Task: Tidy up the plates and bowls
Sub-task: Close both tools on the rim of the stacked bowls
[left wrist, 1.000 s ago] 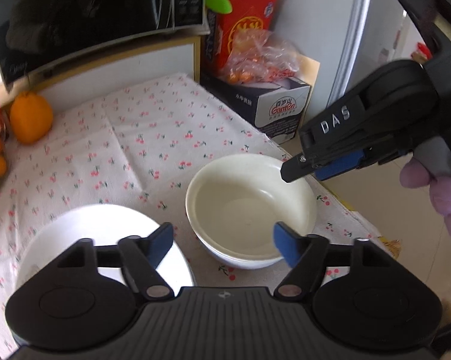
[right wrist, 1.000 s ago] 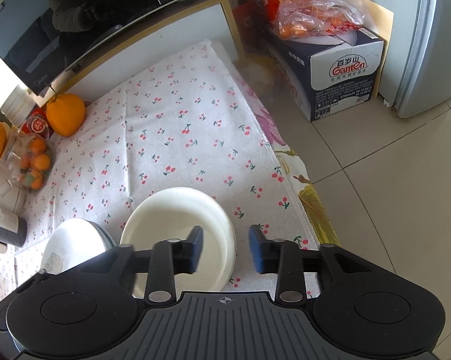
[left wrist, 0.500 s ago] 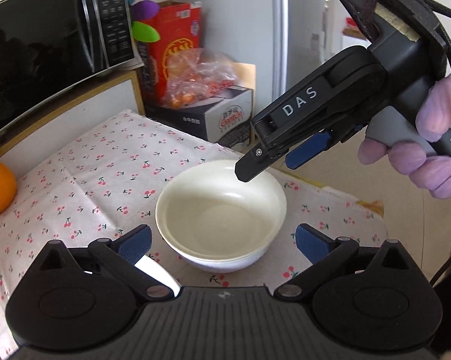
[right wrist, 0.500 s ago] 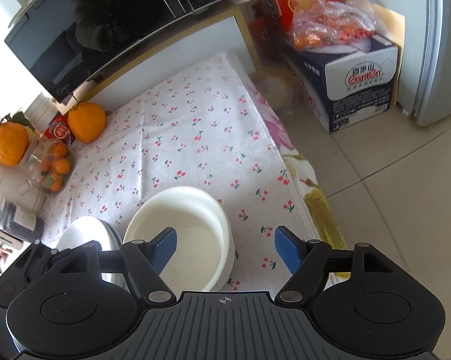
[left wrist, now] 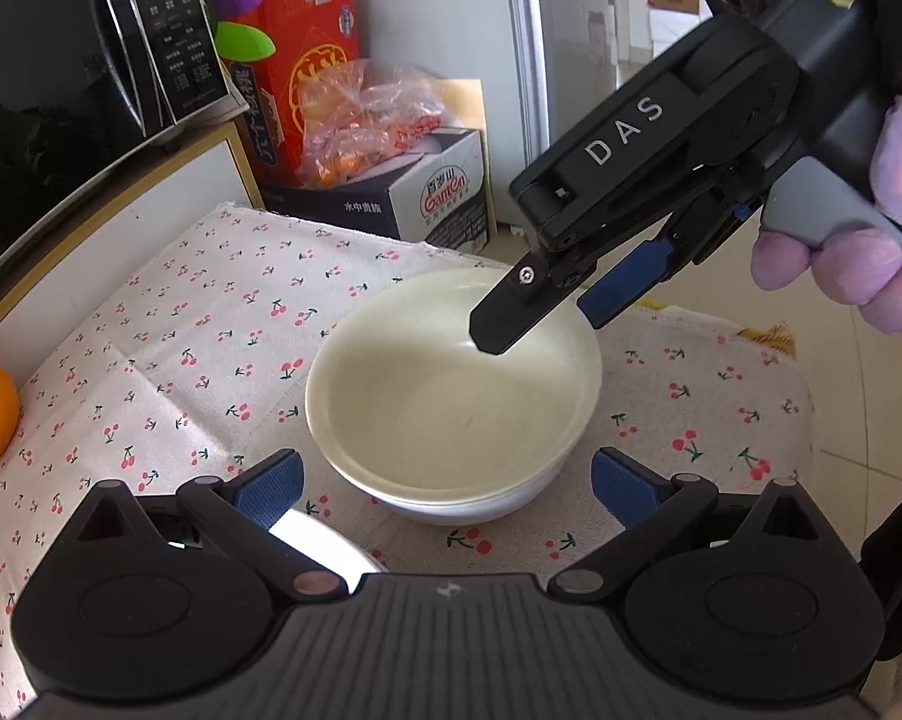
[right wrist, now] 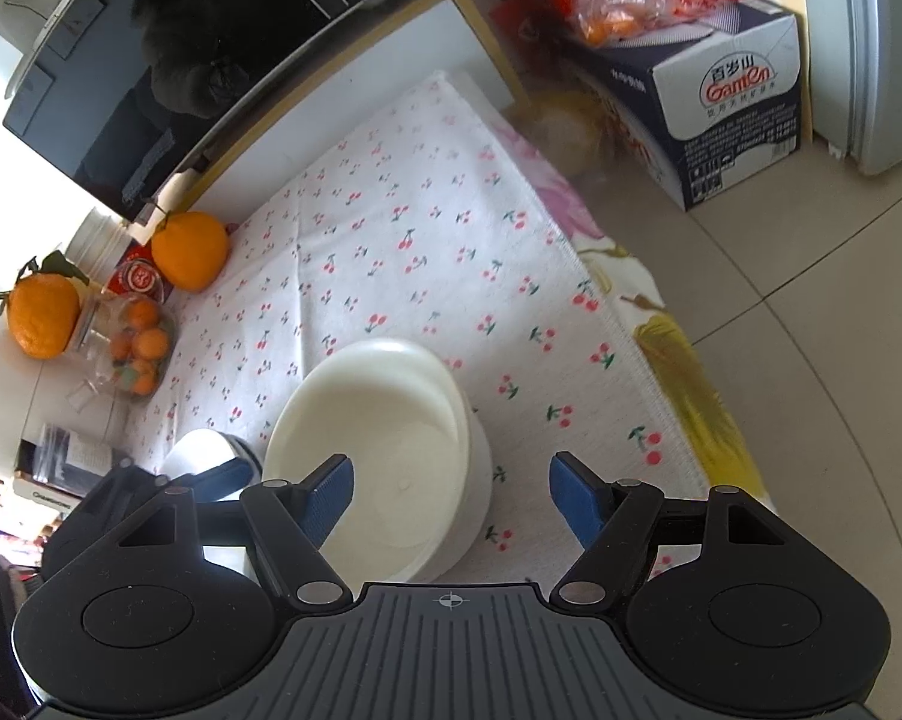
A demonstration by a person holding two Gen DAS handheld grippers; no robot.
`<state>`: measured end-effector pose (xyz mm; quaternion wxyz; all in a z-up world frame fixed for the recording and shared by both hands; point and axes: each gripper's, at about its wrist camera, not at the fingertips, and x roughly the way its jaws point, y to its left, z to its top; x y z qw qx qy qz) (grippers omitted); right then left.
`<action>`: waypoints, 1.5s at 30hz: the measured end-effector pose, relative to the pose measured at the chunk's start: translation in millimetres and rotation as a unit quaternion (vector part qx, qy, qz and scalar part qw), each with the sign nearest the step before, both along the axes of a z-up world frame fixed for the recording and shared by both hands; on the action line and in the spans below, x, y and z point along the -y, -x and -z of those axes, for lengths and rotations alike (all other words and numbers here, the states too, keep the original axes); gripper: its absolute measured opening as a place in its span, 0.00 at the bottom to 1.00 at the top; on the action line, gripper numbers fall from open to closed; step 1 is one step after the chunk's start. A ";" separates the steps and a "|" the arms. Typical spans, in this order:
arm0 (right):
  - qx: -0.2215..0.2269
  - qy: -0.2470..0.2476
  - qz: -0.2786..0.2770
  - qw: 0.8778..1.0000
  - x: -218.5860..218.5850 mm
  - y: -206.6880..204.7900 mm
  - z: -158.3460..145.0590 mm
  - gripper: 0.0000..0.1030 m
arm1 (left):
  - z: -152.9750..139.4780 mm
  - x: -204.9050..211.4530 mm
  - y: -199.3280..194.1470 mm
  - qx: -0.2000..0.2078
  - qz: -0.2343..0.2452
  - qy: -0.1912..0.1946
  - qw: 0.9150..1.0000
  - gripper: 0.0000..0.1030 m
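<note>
Both tongs have spread since the earlier frame — left tongs (left wrist: pixel 444 489) wide, right tongs (right wrist: pixel 451 495) partly wide, neither holding anything. One right finger hangs over the stacked white bowls (left wrist: pixel 451 402) on the cherry-print worktop (left wrist: pixel 222 330); closing off-centre could tip them against the white plate (right wrist: pixel 201 450) just beside.

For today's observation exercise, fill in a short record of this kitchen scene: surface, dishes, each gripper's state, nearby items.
surface: white tablecloth printed with red cherries
dishes: cream round bowls, nested in a stack; white round plate beside the stack, mostly hidden
left gripper: open, nothing between the pads, near side of the stack
right gripper: open, straddling the stack's rim, one finger over the inside, pads not touching
nearby: black microwave oven; large orange fruit; dark blue and white cardboard box
</note>
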<state>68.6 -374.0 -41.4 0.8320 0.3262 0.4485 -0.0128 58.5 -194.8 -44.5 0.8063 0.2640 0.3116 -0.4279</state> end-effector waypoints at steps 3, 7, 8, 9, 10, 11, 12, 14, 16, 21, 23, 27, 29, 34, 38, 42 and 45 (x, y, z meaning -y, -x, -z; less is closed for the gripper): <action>-0.004 -0.005 0.003 1.000 -1.2 -1.2 2.8 0.71 | 1.8 3.9 -1.0 -0.001 0.004 -0.006 1.000 0.99; -0.007 -0.009 0.008 1.000 -1.7 -2.4 6.6 0.71 | 2.6 6.2 -2.7 -0.002 0.003 -0.007 1.000 0.99; -0.007 -0.009 0.009 1.000 -1.9 -2.8 7.4 0.71 | 2.8 6.5 -3.5 -0.003 0.002 -0.007 1.000 0.99; -0.008 -0.008 0.010 1.000 -2.0 -3.3 8.2 0.71 | 2.9 6.6 -4.3 -0.005 0.001 -0.007 1.000 0.99; -0.008 -0.008 0.011 1.000 -2.3 -3.5 9.0 0.71 | 3.1 6.6 -5.6 -0.007 0.000 -0.006 1.000 0.99; -0.008 -0.007 0.012 1.000 -2.5 -3.8 9.8 0.71 | 3.5 6.8 -6.9 -0.011 -0.001 -0.006 1.000 0.99; -0.009 -0.007 0.013 1.000 -2.8 -4.1 10.5 0.71 | 3.9 6.8 -8.2 -0.014 -0.004 -0.006 1.000 0.98; -0.010 -0.005 0.014 1.000 -3.2 -5.0 12.0 0.71 | 4.8 6.0 -9.9 -0.018 -0.007 -0.006 1.000 0.97; -0.012 -0.003 0.015 1.000 -3.6 -6.2 13.5 0.70 | 5.1 4.8 -11.4 -0.024 -0.007 -0.003 1.000 0.97; -0.015 0.003 0.015 1.000 -5.4 -8.1 15.4 0.60 | 4.1 4.5 -11.8 -0.033 -0.006 0.003 0.999 0.93; -0.015 0.003 0.014 1.000 -5.6 -8.5 15.8 0.53 | 3.7 4.8 -11.0 -0.033 -0.005 0.003 0.999 0.93; -0.017 0.000 0.012 1.000 -5.8 -9.6 17.2 0.39 | 4.1 5.9 -10.4 -0.031 -0.004 0.002 1.000 0.92; -0.016 0.000 0.009 1.000 -6.5 -10.0 17.0 0.33 | 3.9 6.2 -10.2 -0.030 -0.004 0.002 1.000 0.91; -0.014 0.011 0.003 1.000 -9.3 -10.9 15.4 0.32 | 3.4 6.8 -10.0 -0.029 -0.005 0.003 1.000 0.91; -0.014 0.017 0.001 1.000 -10.5 -11.4 14.5 0.32 | 3.5 6.4 -10.2 -0.030 -0.004 0.003 1.000 0.91; -0.013 0.021 -0.001 1.000 -11.1 -11.0 13.4 0.32 | 1.5 7.0 -10.1 -0.030 -0.005 0.006 1.000 0.91; -0.012 0.023 -0.002 1.000 -11.0 -10.7 12.5 0.32 | 0.3 7.7 -10.7 -0.031 -0.006 0.010 0.999 0.91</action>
